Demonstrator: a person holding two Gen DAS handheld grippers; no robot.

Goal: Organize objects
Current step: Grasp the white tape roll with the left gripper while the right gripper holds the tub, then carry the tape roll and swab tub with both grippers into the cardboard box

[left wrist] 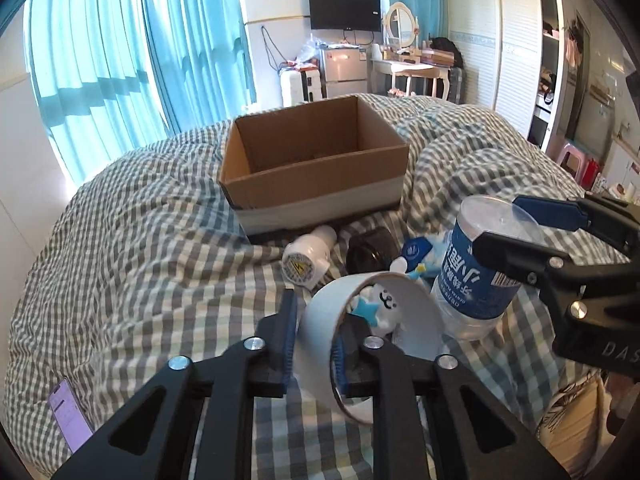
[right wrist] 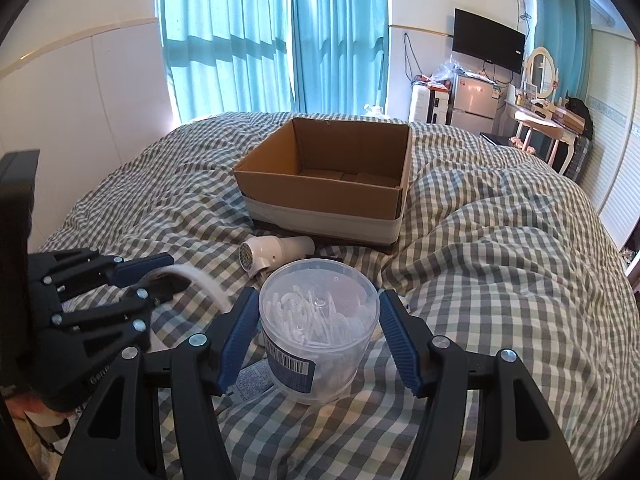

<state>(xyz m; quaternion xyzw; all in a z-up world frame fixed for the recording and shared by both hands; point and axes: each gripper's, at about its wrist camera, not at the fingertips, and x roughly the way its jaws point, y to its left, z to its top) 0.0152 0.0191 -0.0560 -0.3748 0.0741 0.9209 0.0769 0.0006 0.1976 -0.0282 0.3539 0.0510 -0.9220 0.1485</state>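
while my left claw (left wrist: pixel 314 344) pinches the wall of a white tape roll (left wrist: pixel 372 340), my right claw (right wrist: pixel 318 332) clamps a clear cotton swab tub (right wrist: pixel 318 320) just right of it. ahead of both, on the checked bed (right wrist: pixel 500 280), sits the open cardboard box (right wrist: pixel 328 184).

The left gripper (left wrist: pixel 314 340) is angled downward, its fingers (left wrist: pixel 289 334) pinched shut on a white ring's wall. The right gripper (right wrist: pixel 318 330) is angled downward too, its fingers (right wrist: pixel 236 330) clamped on a clear tub's sides.
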